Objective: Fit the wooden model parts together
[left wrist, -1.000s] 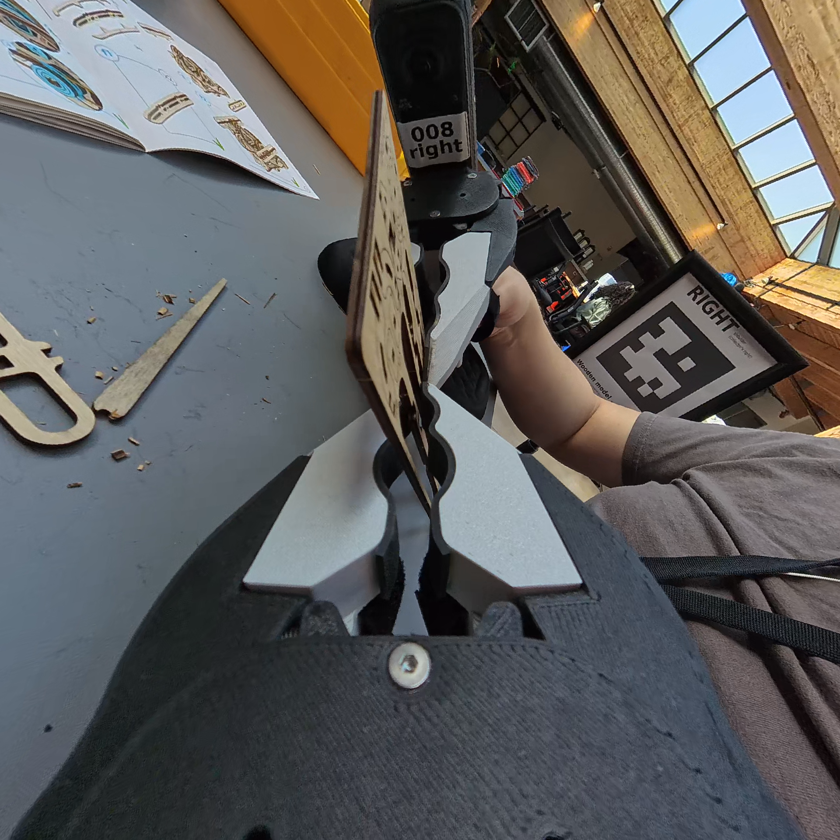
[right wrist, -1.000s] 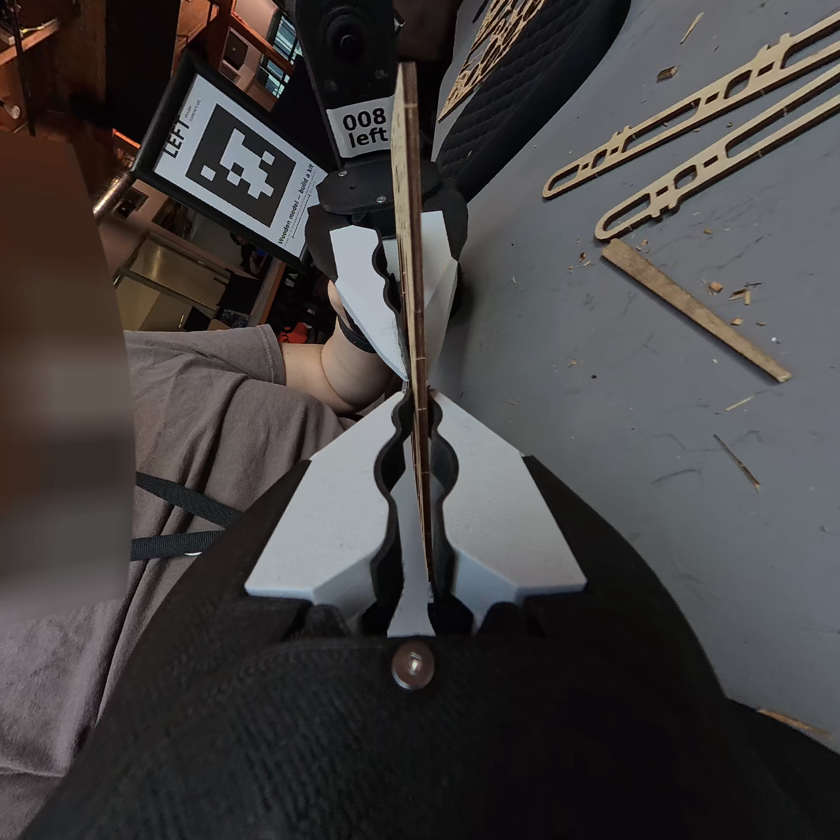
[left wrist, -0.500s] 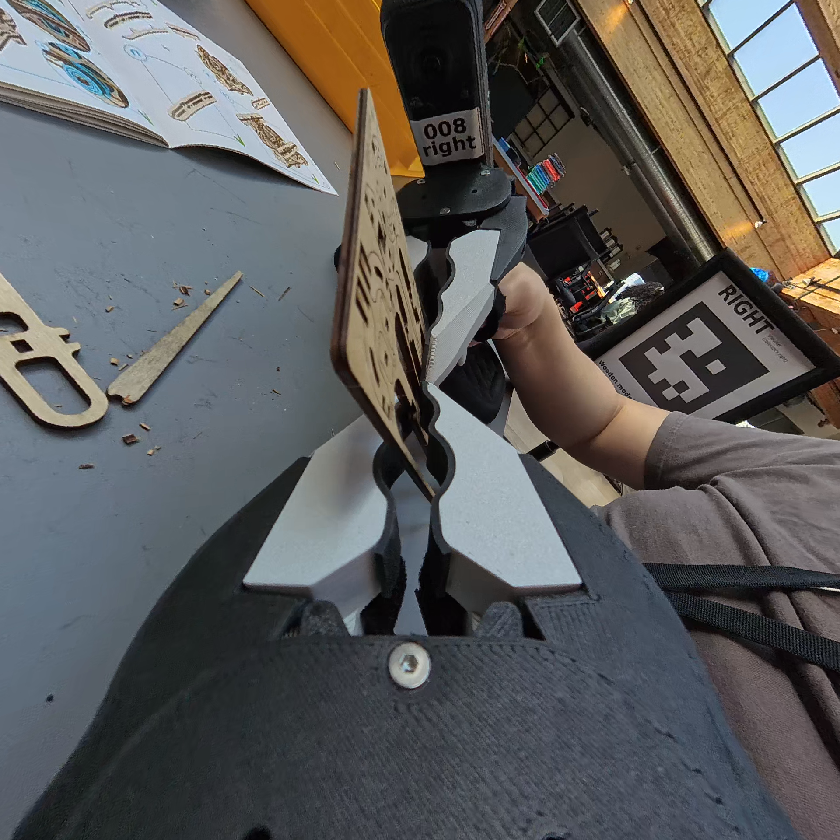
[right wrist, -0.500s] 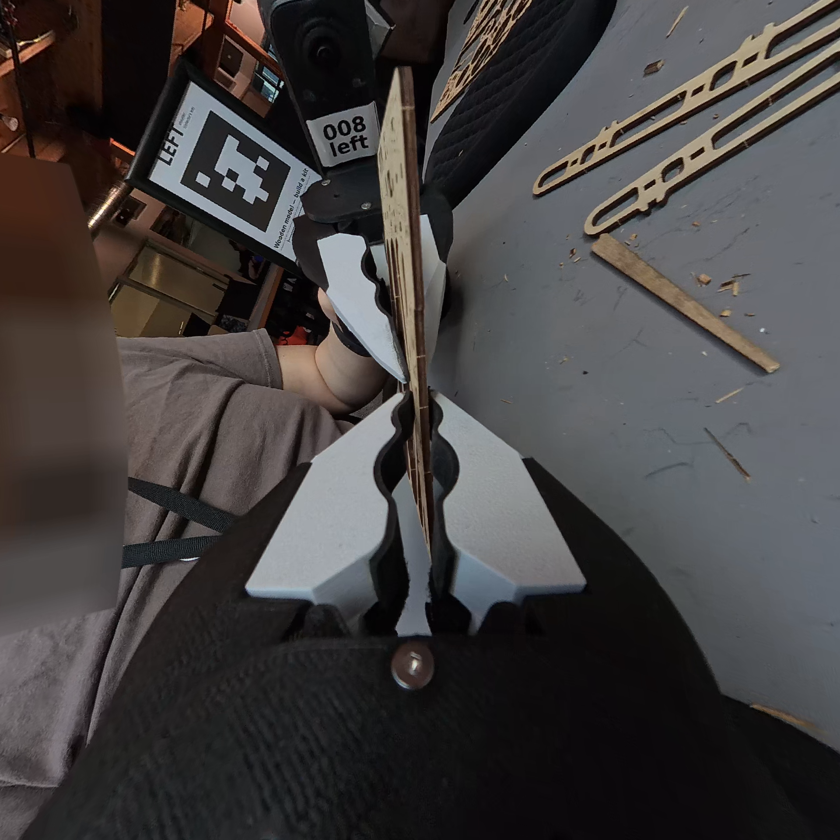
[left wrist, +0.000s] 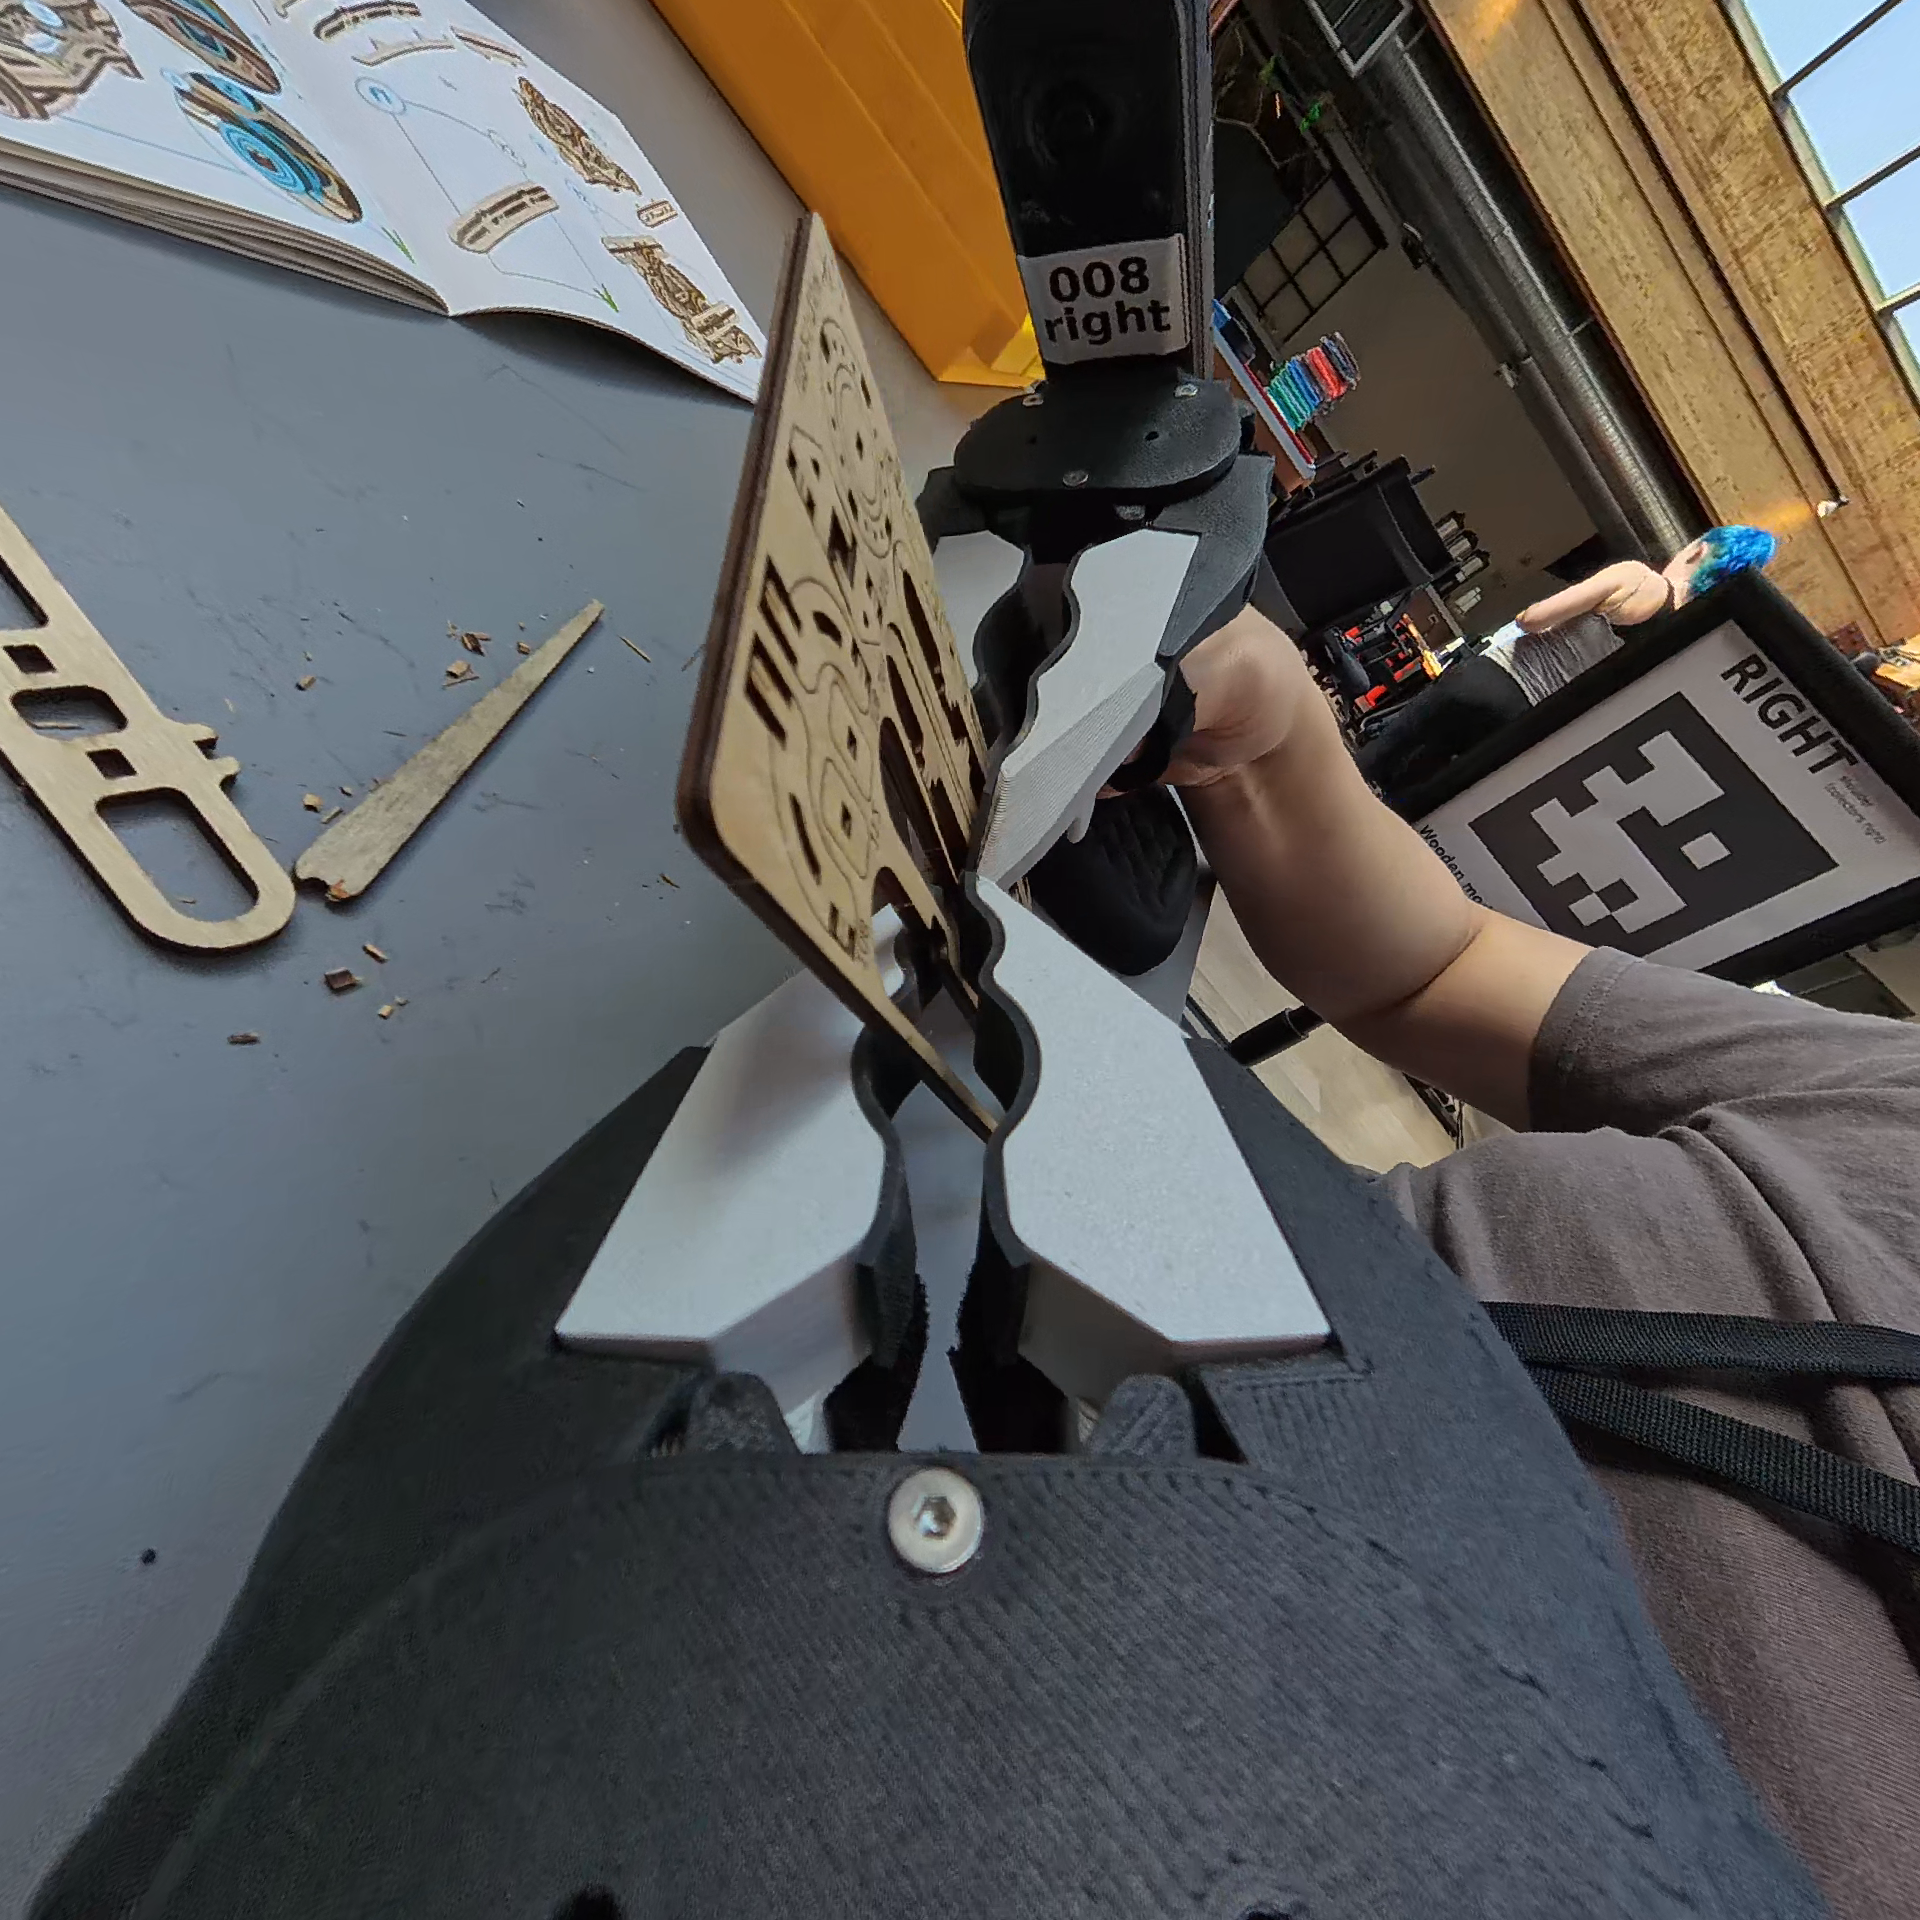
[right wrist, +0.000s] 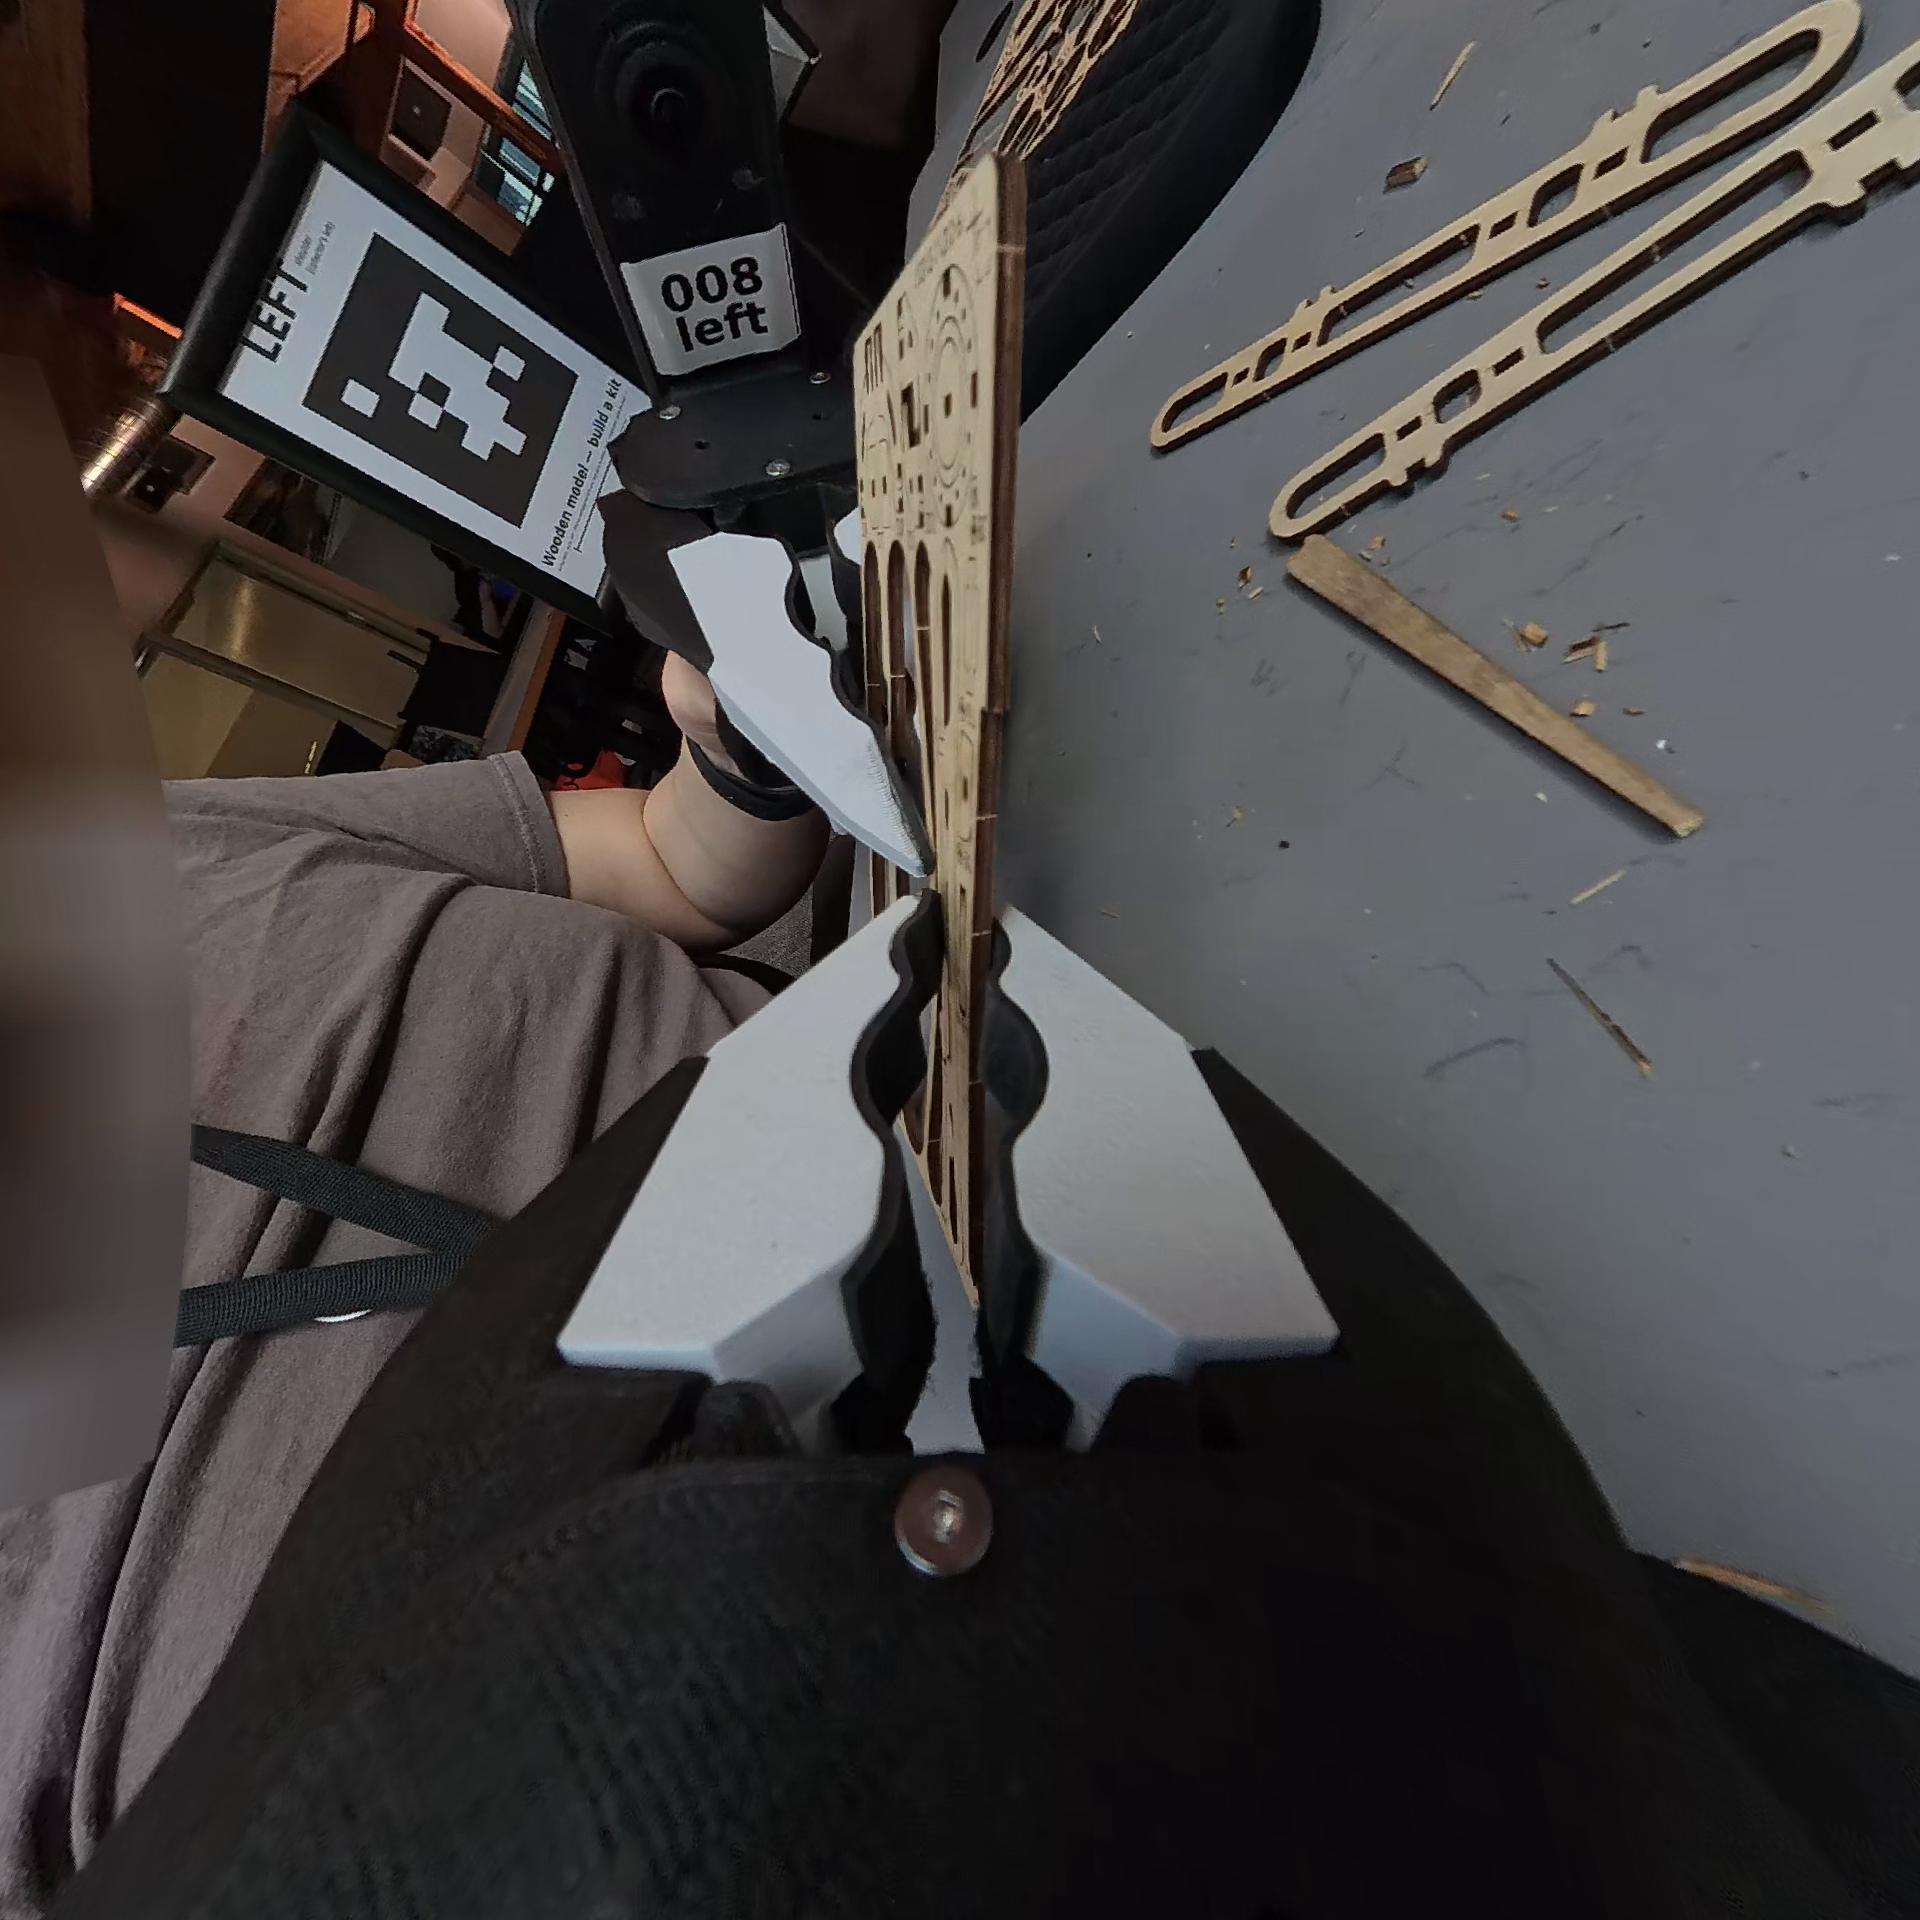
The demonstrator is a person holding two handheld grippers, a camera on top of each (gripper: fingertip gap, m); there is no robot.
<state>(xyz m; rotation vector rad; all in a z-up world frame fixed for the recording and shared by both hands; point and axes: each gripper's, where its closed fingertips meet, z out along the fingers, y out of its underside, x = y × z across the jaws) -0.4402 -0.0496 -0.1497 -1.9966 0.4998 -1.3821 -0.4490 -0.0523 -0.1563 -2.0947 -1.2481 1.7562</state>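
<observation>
Both claws hold one thin laser-cut wooden sheet [left wrist: 831, 665] on edge in the air above a grey bench [left wrist: 312, 520]. The left claw [left wrist: 951, 997] is closed narrowly on the sheet's lower corner. The right claw [right wrist: 961, 935], facing it from the opposite side, is closed on the same sheet, so the two sets of jaws nearly meet tip to tip. The sheet is full of cut outlines of small model parts not yet pressed out, with several dark slots already empty.

On the bench lie two long slotted wooden strips [right wrist: 1507, 312], side by side, a plain wooden sliver [right wrist: 1486, 686], scattered chips, and an open instruction booklet [left wrist: 364, 156] at the far edge.

The risks, as a judgement: the sheet is thin and held only near one edge, so any twist of one claw against the other could snap it or crack a part across its outline. Loosened parts could drop onto the bench or off it. How firmly each claw bites is hard to tell, since the sheet is seen nearly edge-on; a weak hold would let it swing or slip.
</observation>
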